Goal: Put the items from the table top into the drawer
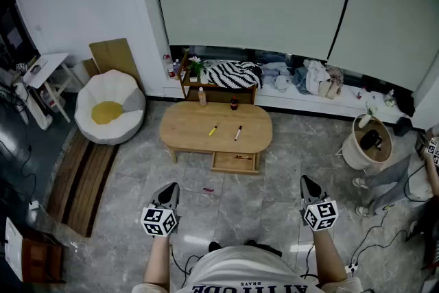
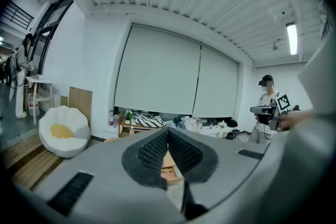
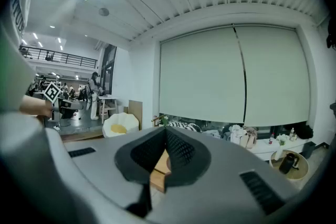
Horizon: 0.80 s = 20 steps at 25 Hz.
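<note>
Two tools are held side by side at the near end of the scene, well short of the table. The left tool has its jaws brought together, tips meeting, with nothing between them. The right tool is closed tip to tip in the same way and is also empty.

One oval wooden table stands farther off, in the middle of the tiled floor. It has one drawer on its near side, pulled open, and one thin item lies inside, too small to identify.

Four things sit on the table top. Two pens lie near the middle, close together but apart: a yellow pen on the left and a darker pen on the right. Two bottles stand at the far edge: a taller pale bottle to the left and a small dark bottle to the right.

One small pinkish scrap lies on the floor between the table and the left tool. One white beanbag chair with a yellow centre sits left of the table, and one round basket sits to its right.
</note>
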{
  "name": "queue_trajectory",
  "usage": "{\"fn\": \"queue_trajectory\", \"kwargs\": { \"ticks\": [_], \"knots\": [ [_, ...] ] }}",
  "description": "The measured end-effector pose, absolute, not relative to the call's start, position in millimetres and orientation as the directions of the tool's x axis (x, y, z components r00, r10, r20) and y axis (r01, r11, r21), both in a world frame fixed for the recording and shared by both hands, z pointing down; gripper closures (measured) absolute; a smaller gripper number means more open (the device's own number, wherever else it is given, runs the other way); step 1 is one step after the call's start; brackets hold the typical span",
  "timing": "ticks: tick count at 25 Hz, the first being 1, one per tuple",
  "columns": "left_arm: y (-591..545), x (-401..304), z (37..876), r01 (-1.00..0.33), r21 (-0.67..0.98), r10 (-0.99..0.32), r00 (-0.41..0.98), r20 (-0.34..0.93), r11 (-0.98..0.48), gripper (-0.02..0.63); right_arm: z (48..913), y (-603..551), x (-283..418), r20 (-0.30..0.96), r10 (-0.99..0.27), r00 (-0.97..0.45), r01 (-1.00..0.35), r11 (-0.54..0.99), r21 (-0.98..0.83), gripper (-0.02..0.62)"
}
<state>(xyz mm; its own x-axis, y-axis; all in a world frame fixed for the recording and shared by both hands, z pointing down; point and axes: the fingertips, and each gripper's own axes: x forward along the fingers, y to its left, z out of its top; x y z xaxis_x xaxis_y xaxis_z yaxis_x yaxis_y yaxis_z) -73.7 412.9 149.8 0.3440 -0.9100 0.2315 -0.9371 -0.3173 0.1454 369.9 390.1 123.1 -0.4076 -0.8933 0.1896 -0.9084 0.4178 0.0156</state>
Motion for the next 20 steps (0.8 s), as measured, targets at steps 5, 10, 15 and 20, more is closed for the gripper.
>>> {"fn": "queue_trajectory", "kwargs": {
  "ticks": [5,10,15,20],
  "knots": [
    [414.8,-81.8,142.7,-0.939,0.150,-0.918,0.335,0.214,-0.308,0.586,121.0,389.8,364.4,0.189,-0.891,-0.412,-0.907,0.421,0.013,0.580],
    [414.5,-89.4,142.5,-0.941,0.152,-0.920,0.331,0.212,-0.304,0.584,120.1,390.1,356.1,0.187,-0.889,-0.417,-0.904,0.427,0.015,0.580],
    [415.1,-90.7,144.9,-0.941,0.155,-0.919,0.329,0.219,-0.300,0.584,117.7,390.4,353.6,0.178,-0.891,-0.418,-0.904,0.426,0.012,0.580],
    [419.5,-94.7,146.5,-0.941,0.150,-0.918,0.331,0.221,-0.303,0.585,117.6,393.1,346.6,0.171,-0.889,-0.424,-0.904,0.428,-0.017,0.580]
  ]
}}
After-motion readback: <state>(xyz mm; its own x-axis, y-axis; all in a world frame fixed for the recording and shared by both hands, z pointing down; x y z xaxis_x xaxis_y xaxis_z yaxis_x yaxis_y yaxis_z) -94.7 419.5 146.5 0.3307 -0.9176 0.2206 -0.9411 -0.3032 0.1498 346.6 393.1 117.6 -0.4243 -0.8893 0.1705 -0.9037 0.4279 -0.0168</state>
